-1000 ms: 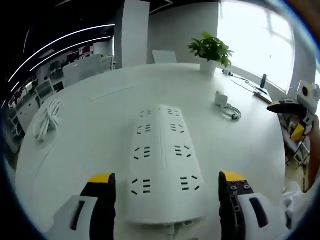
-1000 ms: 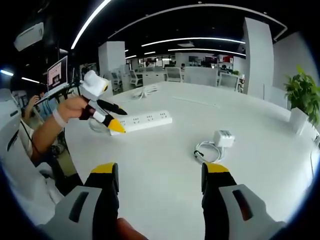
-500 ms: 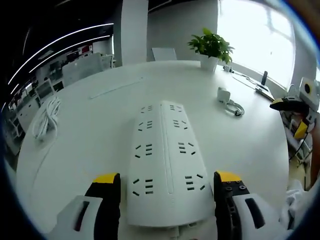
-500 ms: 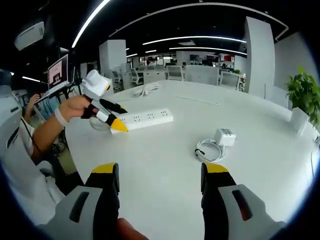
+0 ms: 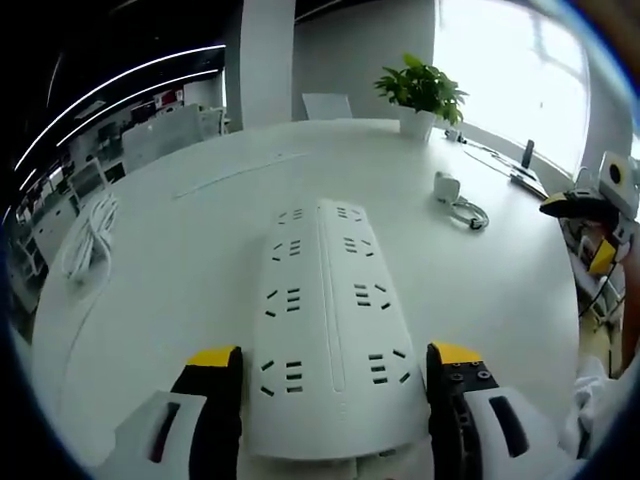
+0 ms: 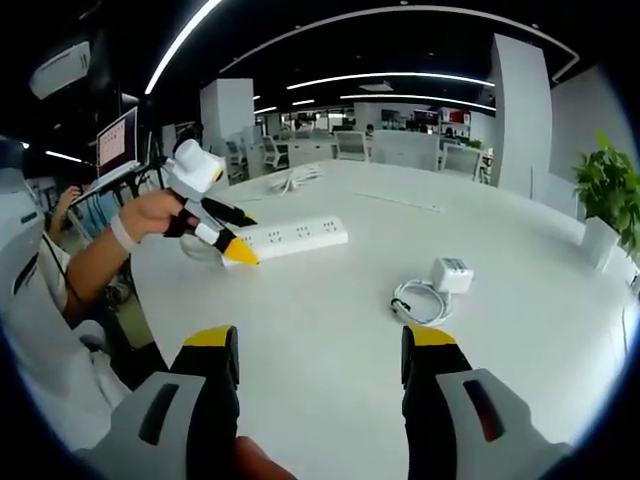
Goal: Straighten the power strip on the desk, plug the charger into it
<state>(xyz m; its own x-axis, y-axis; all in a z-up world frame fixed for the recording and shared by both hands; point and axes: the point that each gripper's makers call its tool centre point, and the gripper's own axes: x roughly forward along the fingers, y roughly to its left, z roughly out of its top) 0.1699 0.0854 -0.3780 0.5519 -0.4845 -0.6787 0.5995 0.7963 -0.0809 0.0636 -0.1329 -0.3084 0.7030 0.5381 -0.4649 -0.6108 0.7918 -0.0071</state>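
Straddling the power strip (image 5: 328, 325), the left gripper (image 5: 330, 375) stands open, jaws either side of its near end, whose cord exit is cut off at 6 o'clock. Since a second ago it has edged forward. The right gripper (image 6: 318, 350) hangs open; the charger (image 6: 450, 273) lies at 1 o'clock on the desk (image 6: 520, 330).

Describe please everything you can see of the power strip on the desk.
The power strip is long, white, plastic-looking, with two rows of sockets, all unplugged. It lies flat on the white desk. The left gripper is open, one jaw at each side of its near end; contact is unclear.
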